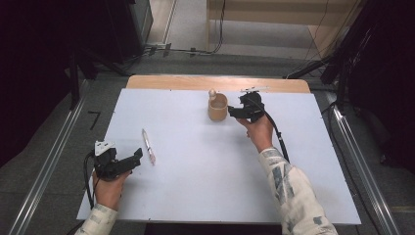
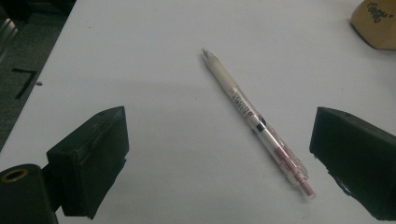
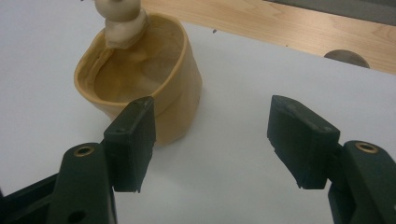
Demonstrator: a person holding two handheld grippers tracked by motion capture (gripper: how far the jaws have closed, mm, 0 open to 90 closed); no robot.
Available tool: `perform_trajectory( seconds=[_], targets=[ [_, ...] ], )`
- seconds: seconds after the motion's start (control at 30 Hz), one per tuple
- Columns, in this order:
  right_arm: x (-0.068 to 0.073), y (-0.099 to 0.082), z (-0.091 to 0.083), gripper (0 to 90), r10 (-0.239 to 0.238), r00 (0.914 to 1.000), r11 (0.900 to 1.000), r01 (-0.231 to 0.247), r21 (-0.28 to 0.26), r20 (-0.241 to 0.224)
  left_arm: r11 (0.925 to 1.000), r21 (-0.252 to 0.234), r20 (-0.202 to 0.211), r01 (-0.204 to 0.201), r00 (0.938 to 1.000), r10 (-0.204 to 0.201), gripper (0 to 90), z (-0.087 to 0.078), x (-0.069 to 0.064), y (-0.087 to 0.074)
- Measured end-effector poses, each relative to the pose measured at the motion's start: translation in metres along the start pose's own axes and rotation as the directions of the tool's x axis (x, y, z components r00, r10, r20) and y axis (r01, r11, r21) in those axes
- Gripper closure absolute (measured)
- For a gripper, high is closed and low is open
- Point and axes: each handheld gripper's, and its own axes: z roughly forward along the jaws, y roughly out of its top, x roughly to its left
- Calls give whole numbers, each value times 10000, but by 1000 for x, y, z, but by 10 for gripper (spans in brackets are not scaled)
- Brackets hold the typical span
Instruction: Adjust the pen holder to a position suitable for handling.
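Two hand-held grippers are observed with jaws apart, nothing held. The left hand-held gripper [image 2: 219,154] is aimed at a pen [image 2: 256,122] lying flat on the white surface [image 1: 205,166]. The right hand-held gripper [image 3: 212,140] is positioned just beside a tan cup [image 3: 140,93], possibly soft-walled.
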Motion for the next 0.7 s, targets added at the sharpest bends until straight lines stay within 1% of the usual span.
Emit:
perform_trajectory(
  seconds=[0.23,0.37,0.43,0.53,0.7],
  targets=[
    [0,12,3,320,101,9999,9999,-101,-129,26,10000,5,15,43,10000,-43,51,0,1,0],
    [2,18,6,330,63,10000,9998,-62,-163,35,10000,29,25,32,10000,-32,51,0,1,0],
    [4,20,9,336,-8,10000,9999,8,-135,35,10000,48,39,38,10000,-38,51,0,1,0],
    [6,23,14,340,22,10000,9999,-22,-115,52,10000,52,59,56,10000,-57,52,0,0,-1],
    [10,28,23,362,-12,10000,10000,11,84,93,10000,63,62,69,10000,-69,52,1,1,-1]
  ],
)
